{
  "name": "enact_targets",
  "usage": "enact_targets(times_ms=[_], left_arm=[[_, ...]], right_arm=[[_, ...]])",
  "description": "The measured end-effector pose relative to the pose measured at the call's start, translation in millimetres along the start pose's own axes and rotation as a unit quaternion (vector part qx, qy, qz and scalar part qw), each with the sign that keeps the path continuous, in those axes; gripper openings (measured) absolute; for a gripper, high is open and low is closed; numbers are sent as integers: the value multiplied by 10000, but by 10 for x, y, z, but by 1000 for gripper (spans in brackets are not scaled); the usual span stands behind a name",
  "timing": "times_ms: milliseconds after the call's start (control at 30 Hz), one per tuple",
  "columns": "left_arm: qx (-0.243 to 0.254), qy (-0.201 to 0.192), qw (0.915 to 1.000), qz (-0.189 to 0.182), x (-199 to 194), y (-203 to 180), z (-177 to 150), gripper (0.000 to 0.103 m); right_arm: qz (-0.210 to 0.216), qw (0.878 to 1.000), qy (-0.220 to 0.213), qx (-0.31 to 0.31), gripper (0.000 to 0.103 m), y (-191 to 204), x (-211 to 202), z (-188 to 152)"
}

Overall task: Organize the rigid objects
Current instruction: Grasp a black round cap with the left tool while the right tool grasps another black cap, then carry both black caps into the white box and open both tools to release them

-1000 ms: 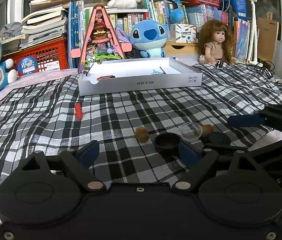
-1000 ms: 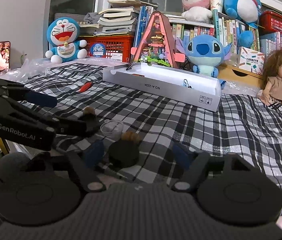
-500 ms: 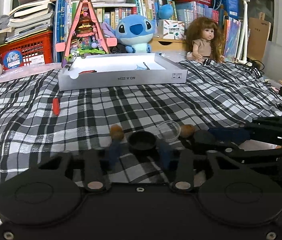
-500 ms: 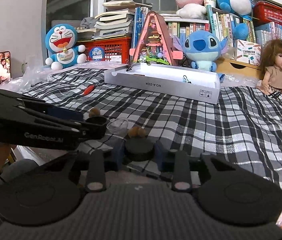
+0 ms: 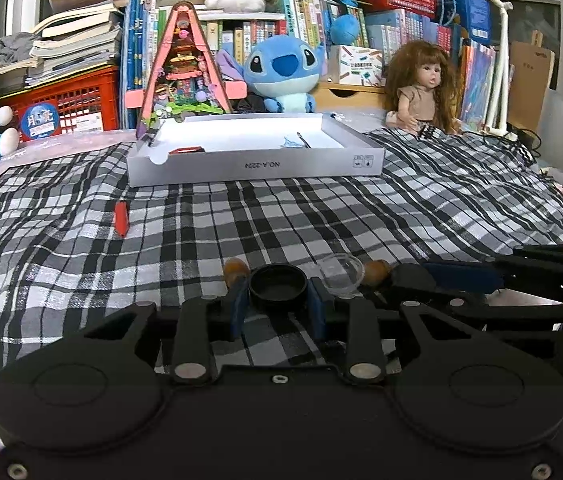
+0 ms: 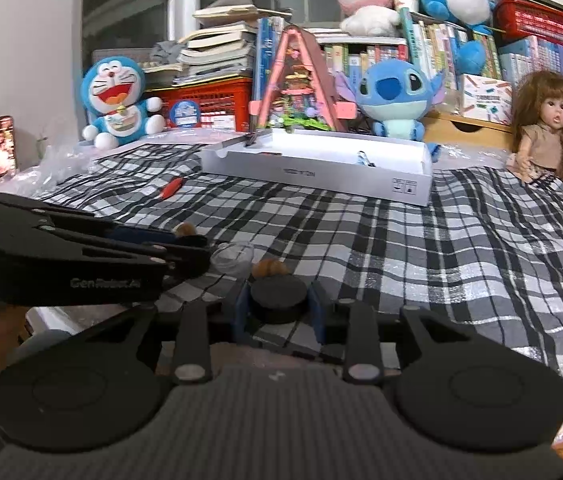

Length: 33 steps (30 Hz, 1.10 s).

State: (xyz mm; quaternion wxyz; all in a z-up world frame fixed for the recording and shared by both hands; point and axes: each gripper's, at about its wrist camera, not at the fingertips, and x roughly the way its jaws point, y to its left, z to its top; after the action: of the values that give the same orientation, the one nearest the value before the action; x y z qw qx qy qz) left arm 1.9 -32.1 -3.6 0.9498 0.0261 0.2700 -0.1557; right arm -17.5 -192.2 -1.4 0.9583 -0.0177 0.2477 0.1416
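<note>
Left gripper [image 5: 277,304] pinches the open-side-up black cap [image 5: 277,286]; right gripper [image 6: 278,312] pinches a solid black disc [image 6: 278,298]. Both grips sit nearest, well short of the white box [image 5: 255,166], the likely destination for sorting.

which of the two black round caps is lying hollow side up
The black round cap in the left gripper: its raised rim and recessed inside show. The black cap in the right gripper shows a flat closed top.
</note>
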Motion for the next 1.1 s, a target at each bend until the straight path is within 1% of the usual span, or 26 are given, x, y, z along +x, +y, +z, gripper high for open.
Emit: enact_targets(times_ms=[167, 533, 967, 1100], left_arm=[[-85, -46, 9999, 60, 3, 54, 77, 30], [-332, -81, 9993, 175, 42, 202, 232, 30], [-439, -196, 9985, 271, 138, 337, 475, 30], [-486, -205, 9982, 301, 186, 401, 579, 30]], right_arm=[[-117, 9997, -4, 208, 37, -30, 34, 87], [-253, 9990, -126, 337, 37, -88, 92, 256], [-314, 9976, -87, 611, 37, -246, 250, 485], [-339, 9975, -107, 610, 37, -288, 300, 558]])
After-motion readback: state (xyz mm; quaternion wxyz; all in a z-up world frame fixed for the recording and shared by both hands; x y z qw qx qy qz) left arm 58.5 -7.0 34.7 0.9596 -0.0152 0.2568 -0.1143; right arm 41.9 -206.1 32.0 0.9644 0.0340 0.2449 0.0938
